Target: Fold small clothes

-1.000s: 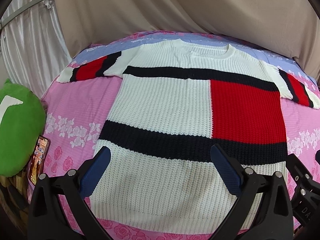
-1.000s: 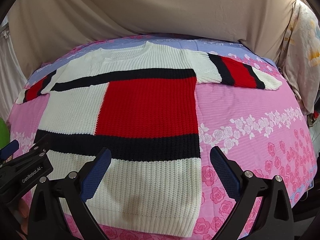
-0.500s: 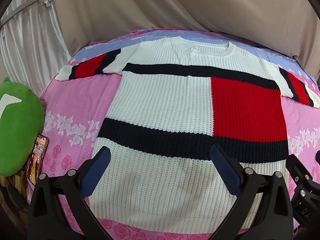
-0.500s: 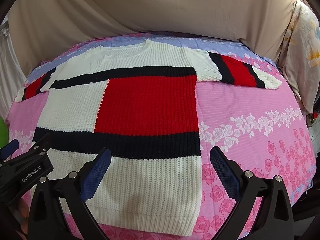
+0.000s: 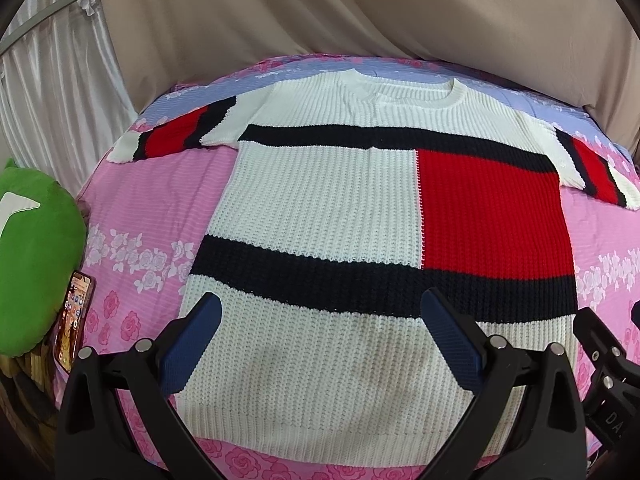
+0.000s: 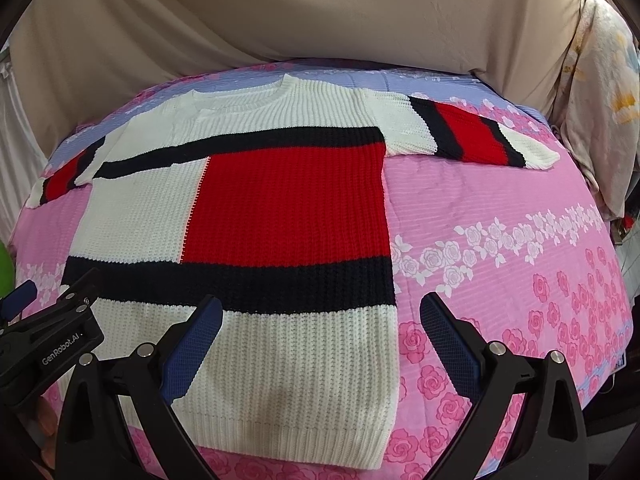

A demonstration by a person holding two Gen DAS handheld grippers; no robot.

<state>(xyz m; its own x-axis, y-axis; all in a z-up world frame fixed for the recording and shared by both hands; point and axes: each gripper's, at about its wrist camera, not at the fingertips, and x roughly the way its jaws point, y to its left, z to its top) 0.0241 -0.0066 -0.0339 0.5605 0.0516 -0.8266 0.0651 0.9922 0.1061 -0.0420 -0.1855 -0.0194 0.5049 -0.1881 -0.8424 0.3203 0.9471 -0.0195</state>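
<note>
A knitted sweater [image 5: 320, 208] in white, red and black blocks lies flat on the pink bed, sleeves spread, neck at the far side. It also shows in the right wrist view [image 6: 280, 200]. My left gripper [image 5: 320, 308] is open and empty, held above the hem's left half. My right gripper [image 6: 320, 308] is open and empty above the hem's right corner. The left gripper's body [image 6: 48, 344] shows at the right wrist view's left edge.
A pink floral bedspread [image 6: 500, 280] covers the bed. A green cushion [image 5: 32, 264] and a phone [image 5: 74, 320] lie at the bed's left edge. Beige curtain [image 5: 360, 12] hangs behind. A pale pillow [image 6: 596, 92] stands at the far right.
Both grippers have moved slightly forward and up over the sweater's hem. The sweater has not moved.
</note>
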